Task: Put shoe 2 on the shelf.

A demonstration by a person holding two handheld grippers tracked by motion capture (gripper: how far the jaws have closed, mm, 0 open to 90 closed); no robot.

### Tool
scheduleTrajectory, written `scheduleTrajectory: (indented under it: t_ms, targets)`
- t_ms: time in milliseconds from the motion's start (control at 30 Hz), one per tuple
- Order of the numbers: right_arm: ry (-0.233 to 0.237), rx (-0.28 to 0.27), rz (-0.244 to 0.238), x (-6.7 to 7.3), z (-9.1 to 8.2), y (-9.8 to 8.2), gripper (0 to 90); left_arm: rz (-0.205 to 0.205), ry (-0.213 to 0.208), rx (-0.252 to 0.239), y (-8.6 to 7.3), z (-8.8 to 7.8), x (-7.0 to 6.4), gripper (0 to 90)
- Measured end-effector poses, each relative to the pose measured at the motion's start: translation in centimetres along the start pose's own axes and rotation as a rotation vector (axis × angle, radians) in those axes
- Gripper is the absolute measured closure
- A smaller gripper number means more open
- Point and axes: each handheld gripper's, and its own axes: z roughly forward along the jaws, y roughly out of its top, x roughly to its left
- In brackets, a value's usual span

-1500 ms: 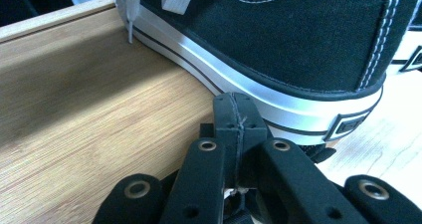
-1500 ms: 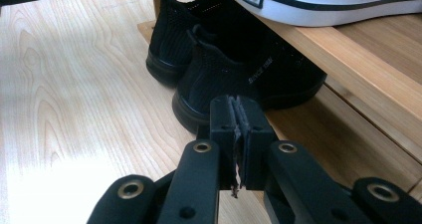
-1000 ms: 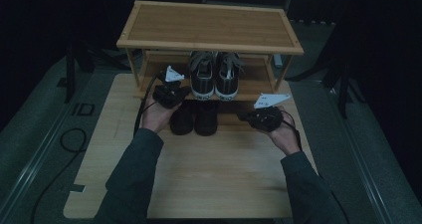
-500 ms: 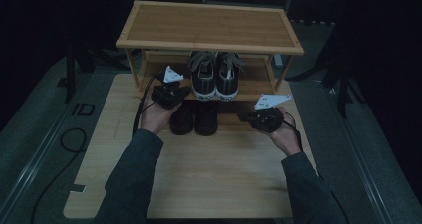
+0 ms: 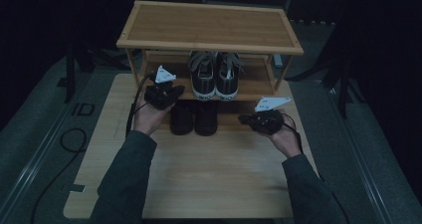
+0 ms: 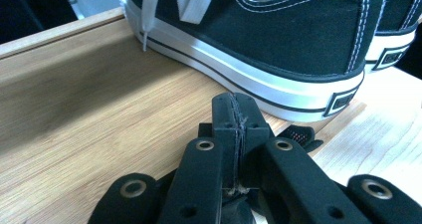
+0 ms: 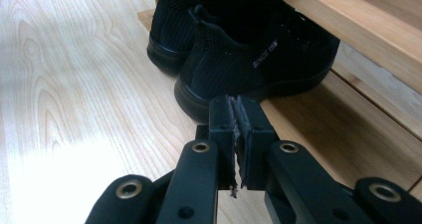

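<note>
A pair of black-and-white canvas sneakers (image 5: 215,77) stands on the middle shelf of a wooden shoe rack (image 5: 209,27). Below it, a pair of plain black shoes (image 5: 194,117) sits at the rack's foot. My left gripper (image 5: 177,90) hovers at the shelf edge just left of the sneakers, jaws shut and empty. In the left gripper view its tips (image 6: 234,109) sit close to the heel of the near sneaker (image 6: 278,40). My right gripper (image 5: 244,118) rests low, right of the black shoes, also shut and empty. In the right gripper view its tips (image 7: 236,114) point at the heel of the near black shoe (image 7: 239,59).
The rack stands at the far end of a pale wooden board (image 5: 209,174); bare board stretches between it and the person's forearms. A dark floor with a black cable (image 5: 64,139) surrounds the board. The rack's lower slat (image 7: 368,129) runs to the right of the black shoes.
</note>
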Motion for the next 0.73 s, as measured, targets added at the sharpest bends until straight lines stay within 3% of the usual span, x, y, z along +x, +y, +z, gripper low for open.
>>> scheduleTrajectory:
  t_ms: [600, 633, 667, 700, 733]
  targets:
    - [-0.009, 0.012, 0.008, 0.03, 0.13, -0.14, 81.3, -0.006, 0.019, 0.004, -0.58, -0.86, 0.92, 84.6]
    - [-0.015, 0.013, 0.015, 0.03, 0.13, -0.17, 75.3, -0.009, 0.019, 0.0, -0.6, -0.93, 0.93, 83.2]
    - [-0.015, 0.013, 0.015, 0.03, 0.13, -0.17, 75.3, -0.009, 0.019, 0.0, -0.6, -0.93, 0.93, 82.4]
    - [-0.016, 0.015, 0.019, 0.04, 0.21, -0.18, 66.1, -0.009, 0.019, -0.001, -0.61, -0.98, 0.95, 80.7]
    - [-0.016, 0.015, 0.019, 0.04, 0.21, -0.18, 66.1, -0.008, 0.018, -0.004, -0.63, -1.02, 0.97, 80.7]
